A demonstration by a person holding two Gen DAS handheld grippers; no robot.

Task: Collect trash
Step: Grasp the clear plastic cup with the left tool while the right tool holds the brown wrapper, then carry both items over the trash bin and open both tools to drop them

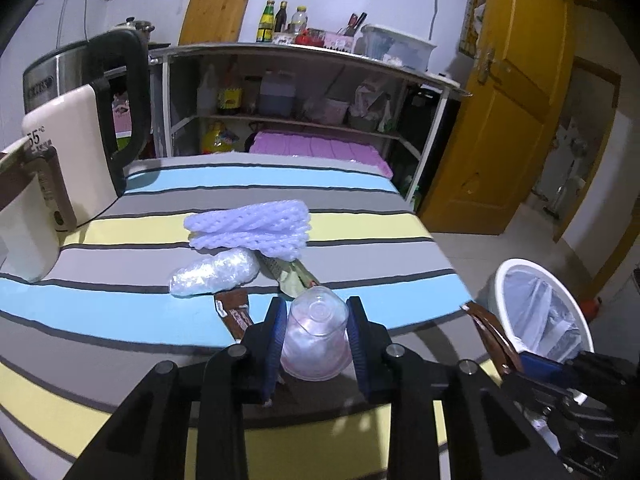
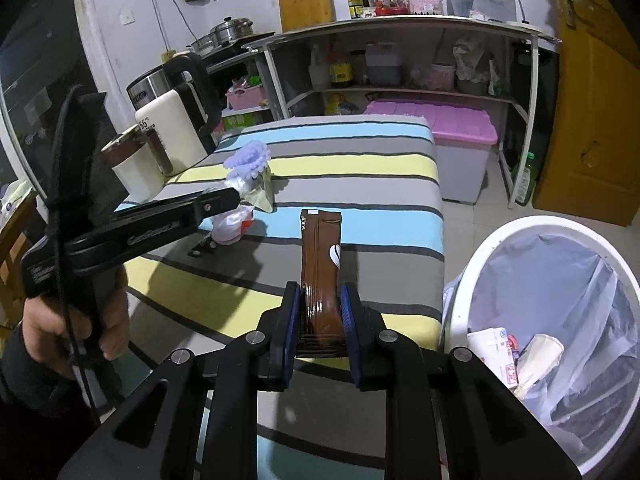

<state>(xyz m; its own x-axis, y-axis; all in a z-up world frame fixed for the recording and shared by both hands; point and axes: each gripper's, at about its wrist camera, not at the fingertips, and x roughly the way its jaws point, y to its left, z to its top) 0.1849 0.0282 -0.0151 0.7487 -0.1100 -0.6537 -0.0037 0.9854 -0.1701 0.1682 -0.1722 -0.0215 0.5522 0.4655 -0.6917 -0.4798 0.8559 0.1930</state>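
Observation:
My left gripper (image 1: pixel 316 312) is shut on a clear plastic cup (image 1: pixel 314 336) lying on its side, just above the striped table (image 1: pixel 120 320). Beyond it lie a brown wrapper (image 1: pixel 234 314), a crumpled clear bag (image 1: pixel 214 272), a green wrapper (image 1: pixel 294 278) and a purple foam net (image 1: pixel 250 228). My right gripper (image 2: pixel 320 296) is shut on a brown sachet (image 2: pixel 321 264), held upright over the table's right edge, left of the white trash bin (image 2: pixel 532 240) lined with a clear bag. The bin also shows in the left wrist view (image 1: pixel 502 280).
A cream kettle (image 1: pixel 76 152) with a black handle and a cream jar (image 1: pixel 20 216) stand at the table's left. A shelf unit (image 1: pixel 304 92) with bottles and a pink-lidded box (image 2: pixel 460 132) stand behind the table. A yellow door (image 1: pixel 500 112) is at right.

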